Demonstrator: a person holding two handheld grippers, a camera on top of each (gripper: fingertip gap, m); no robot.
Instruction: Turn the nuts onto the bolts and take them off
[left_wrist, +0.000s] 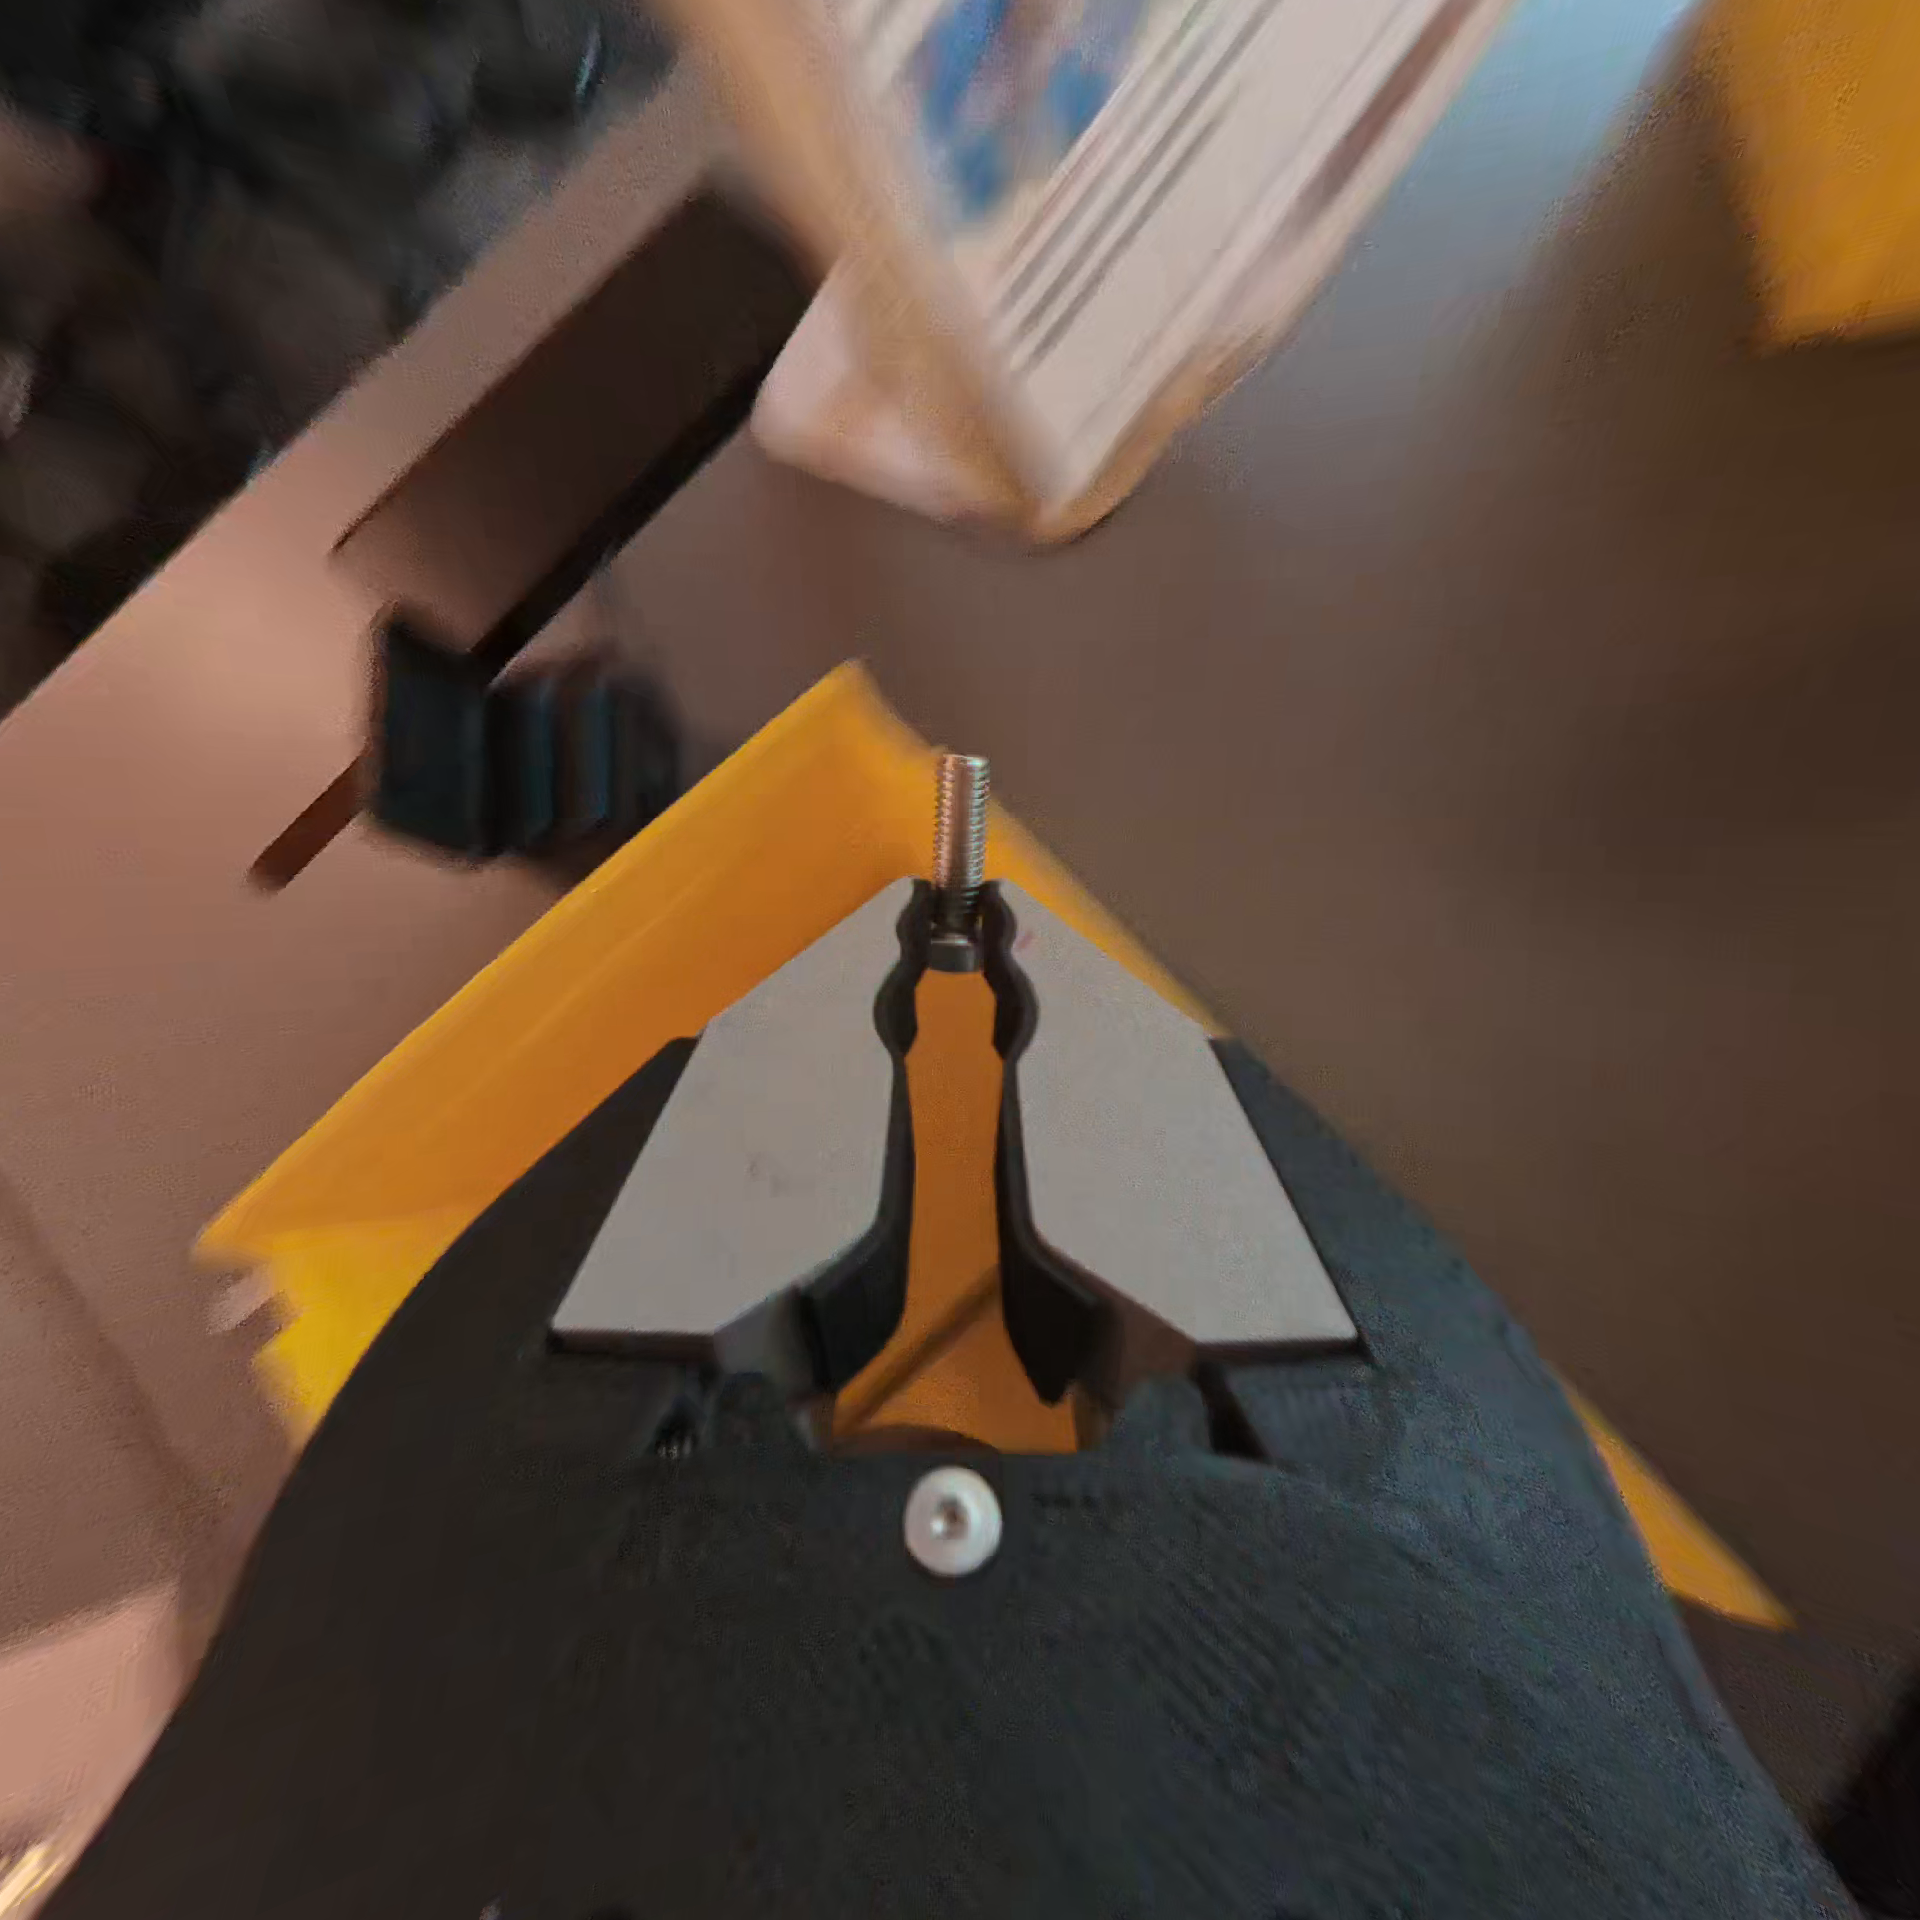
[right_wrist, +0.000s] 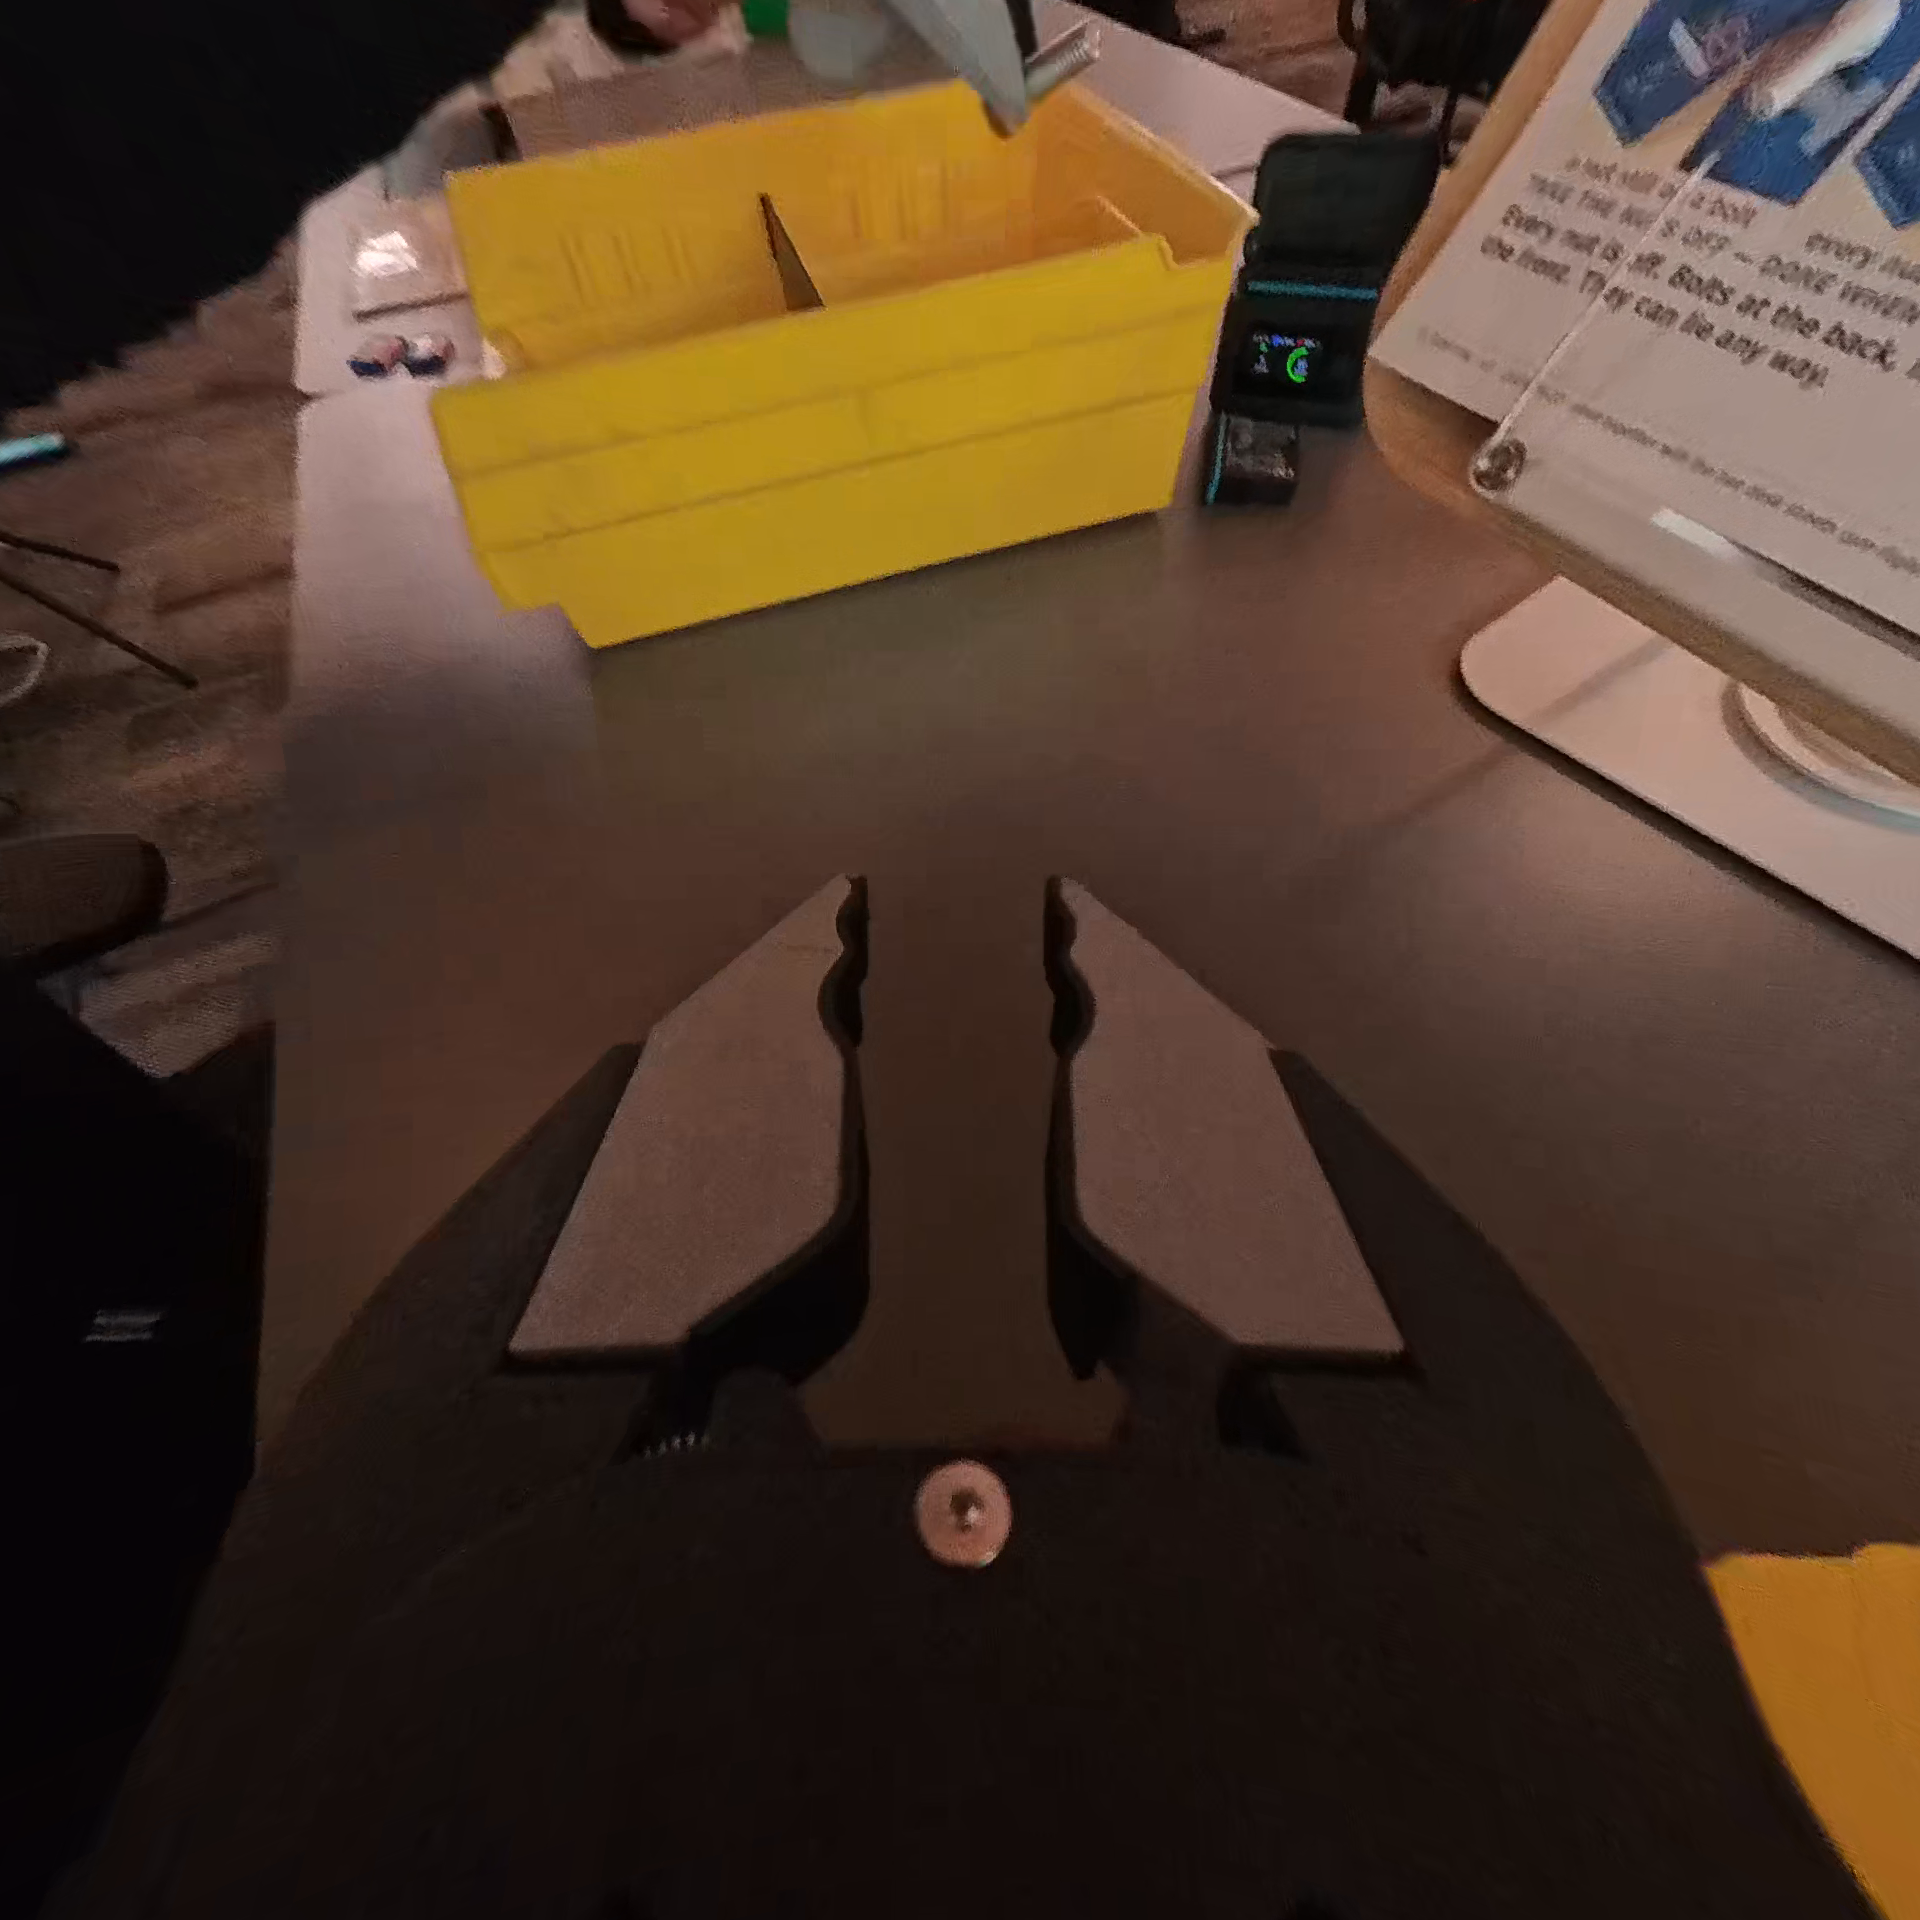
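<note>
My left gripper (left_wrist: 956, 920) is shut on a silver bolt (left_wrist: 960, 821) near its head, with the threaded shaft sticking out past the fingertips. No nut shows on the shaft. It hangs over a yellow bin (left_wrist: 665, 987). In the right wrist view that same gripper with the bolt (right_wrist: 1060, 57) shows far off, above the back right part of the yellow two-compartment bin (right_wrist: 831, 416). My right gripper (right_wrist: 956, 914) is open and empty, low over the dark table (right_wrist: 956, 748), well in front of the bin.
A small black device with a lit screen (right_wrist: 1299, 343) stands right of the bin. A printed instruction sheet on a stand (right_wrist: 1714, 343) with a white base (right_wrist: 1621, 707) is at the right. Another yellow piece (right_wrist: 1829, 1704) sits at the lower right. The table's left edge (right_wrist: 296, 644) drops to the floor.
</note>
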